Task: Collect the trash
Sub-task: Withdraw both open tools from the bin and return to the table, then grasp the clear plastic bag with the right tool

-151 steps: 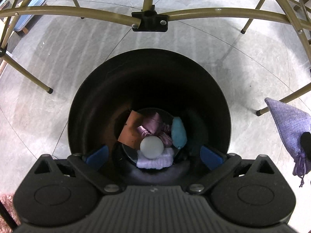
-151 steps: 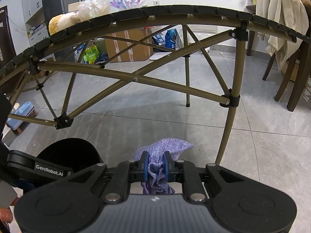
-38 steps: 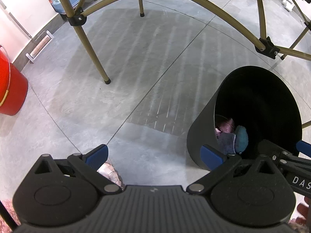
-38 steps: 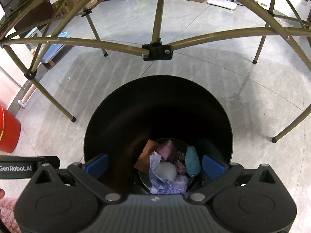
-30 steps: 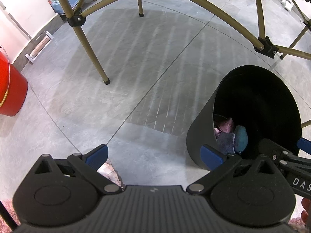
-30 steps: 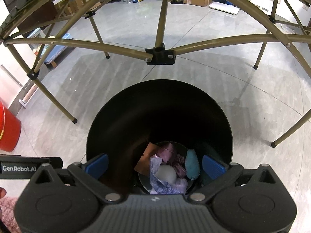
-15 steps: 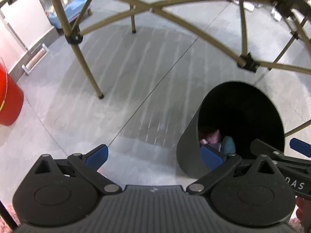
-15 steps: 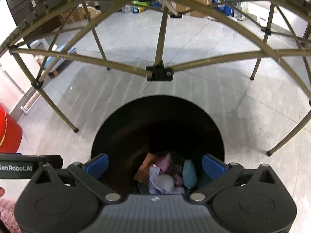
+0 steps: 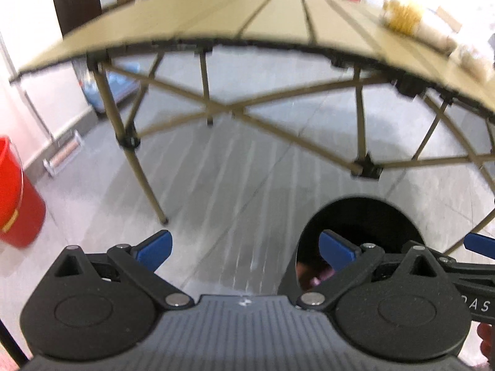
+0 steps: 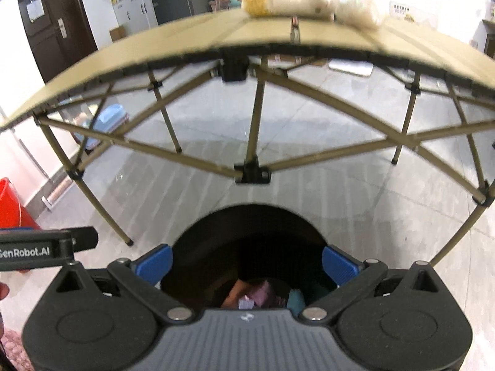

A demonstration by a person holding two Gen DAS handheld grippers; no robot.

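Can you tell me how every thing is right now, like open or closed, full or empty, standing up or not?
left gripper: open, holding nothing.
right gripper: open, holding nothing, above the bin.
black bin: upright on the floor, no lid, trash at the bottom.
trash: lying inside the bin.
folding table: standing, unfolded, with fluffy things on top.
fluffy things: lying on the table.
red bucket: upright on the floor; contents hidden.

Both wrist views look forward and slightly down from near the floor. The right view sits close above the black bin, centred; the left view has it lower right. Both share the folding surface beyond.
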